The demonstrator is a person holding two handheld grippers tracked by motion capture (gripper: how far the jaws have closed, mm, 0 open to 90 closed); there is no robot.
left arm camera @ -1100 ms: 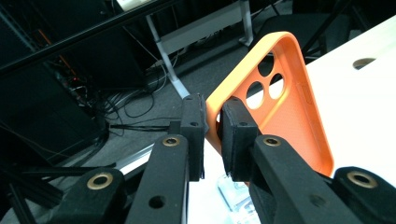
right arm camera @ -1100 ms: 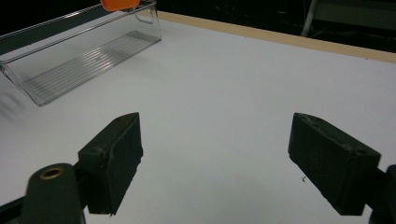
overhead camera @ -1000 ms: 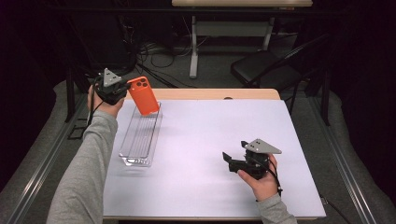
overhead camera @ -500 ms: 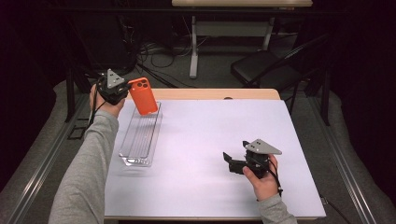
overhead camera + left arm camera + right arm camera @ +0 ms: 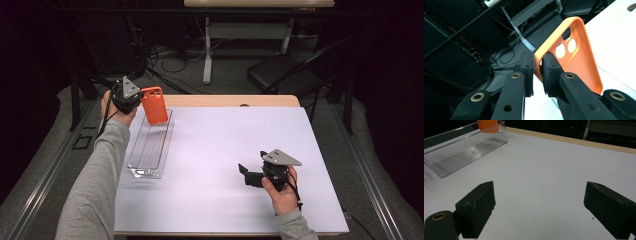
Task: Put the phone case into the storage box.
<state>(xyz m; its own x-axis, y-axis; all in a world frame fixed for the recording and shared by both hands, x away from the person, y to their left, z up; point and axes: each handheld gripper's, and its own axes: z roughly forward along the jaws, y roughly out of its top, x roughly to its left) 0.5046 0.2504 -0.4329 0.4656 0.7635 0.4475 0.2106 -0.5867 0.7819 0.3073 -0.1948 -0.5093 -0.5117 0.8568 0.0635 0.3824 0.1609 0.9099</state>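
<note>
We see an orange phone case (image 5: 154, 104), empty, its camera cut-outs showing, held tilted above the far end of the clear tray (image 5: 150, 150) at about ten o'clock on our table, its rim pinched.

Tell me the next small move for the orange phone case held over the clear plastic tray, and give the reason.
Probably lower it. The left gripper is clamped on one edge of the orange phone case, which hangs tilted above the far end of the clear plastic tray. Bringing it straight down would set its lower edge inside the tray. The right gripper rests open on the white table, holding nothing.
</note>
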